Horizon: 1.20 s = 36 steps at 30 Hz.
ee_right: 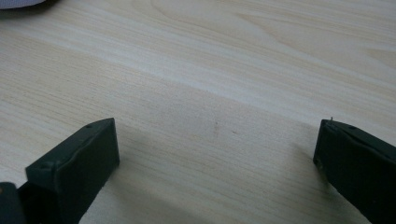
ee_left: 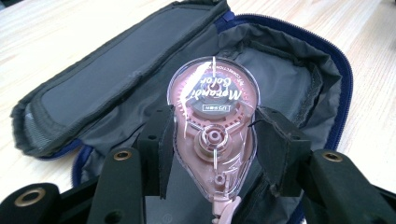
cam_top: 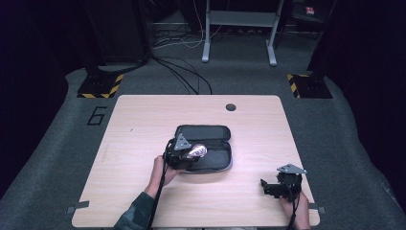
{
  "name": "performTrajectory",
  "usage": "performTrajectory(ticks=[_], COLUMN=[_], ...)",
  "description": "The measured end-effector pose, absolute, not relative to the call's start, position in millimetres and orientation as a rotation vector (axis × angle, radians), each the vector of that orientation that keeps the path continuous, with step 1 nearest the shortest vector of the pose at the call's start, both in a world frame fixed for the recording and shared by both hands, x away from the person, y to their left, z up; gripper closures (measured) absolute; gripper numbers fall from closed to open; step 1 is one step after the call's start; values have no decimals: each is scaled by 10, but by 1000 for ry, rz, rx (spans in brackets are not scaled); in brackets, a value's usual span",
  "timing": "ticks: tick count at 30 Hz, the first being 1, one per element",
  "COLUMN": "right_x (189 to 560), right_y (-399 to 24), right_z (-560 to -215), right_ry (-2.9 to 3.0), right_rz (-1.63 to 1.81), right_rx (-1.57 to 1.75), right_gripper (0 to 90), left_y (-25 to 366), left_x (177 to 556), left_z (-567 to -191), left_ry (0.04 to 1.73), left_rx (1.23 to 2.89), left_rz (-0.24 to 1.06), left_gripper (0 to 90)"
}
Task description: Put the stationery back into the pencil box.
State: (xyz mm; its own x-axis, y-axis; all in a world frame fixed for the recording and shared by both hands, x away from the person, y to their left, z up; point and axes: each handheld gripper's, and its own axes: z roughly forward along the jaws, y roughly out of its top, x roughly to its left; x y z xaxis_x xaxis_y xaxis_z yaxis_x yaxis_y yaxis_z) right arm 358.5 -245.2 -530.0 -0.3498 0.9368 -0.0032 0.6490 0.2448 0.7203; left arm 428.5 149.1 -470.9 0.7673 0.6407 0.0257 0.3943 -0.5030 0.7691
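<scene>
Between the black jaws of the left gripper (ee_left: 212, 154) sits one correction tape dispenser (ee_left: 213, 135), a clear pinkish teardrop with a toothed wheel inside and printed lettering on its round end; both pads press its sides, so the tongs are clenched on it. Directly beyond and beneath the tongs lies one pencil case (ee_left: 154, 79), dark grey with a blue zip, unzipped and spread flat in two halves, and the dispenser hangs over its lined inner half. In the high view the same left gripper (cam_top: 184, 153) is over the near edge of the case (cam_top: 206, 132), with the dispenser (cam_top: 196, 152) shining at its tip.

There are two grippers in all. The left hand (cam_top: 160, 170) reaches forward from a dark green sleeve, with the cable running back along the forearm. The right gripper (cam_top: 274, 188) rests well apart from the case, near the table's front right corner, held by the right hand (cam_top: 293, 203) and pointing left across the board. Its jaws stand wide and released, with bare wood between them.

The table (cam_top: 143, 120) is pale wood grain with one round dark hole (cam_top: 231, 107) near its far edge. Around it lies grey carpet, marked with a black numeral 6 (cam_top: 97, 115), two yellow-and-black striped base plates, loose cables and a white metal frame farther back in a dim room.
</scene>
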Motion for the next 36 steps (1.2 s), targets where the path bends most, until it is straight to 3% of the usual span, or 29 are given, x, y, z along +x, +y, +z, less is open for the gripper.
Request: performTrajectory(ticks=[36], right_x=[3584], right_y=[-2451], right_z=[-5299], right_ry=[2086], right_rz=[882], right_rx=[1447], right_gripper=[0], left_y=[1236], left_x=[4495], left_z=[-5003], left_ry=[816], left_rx=[2266], left_rz=[331], left_gripper=[498])
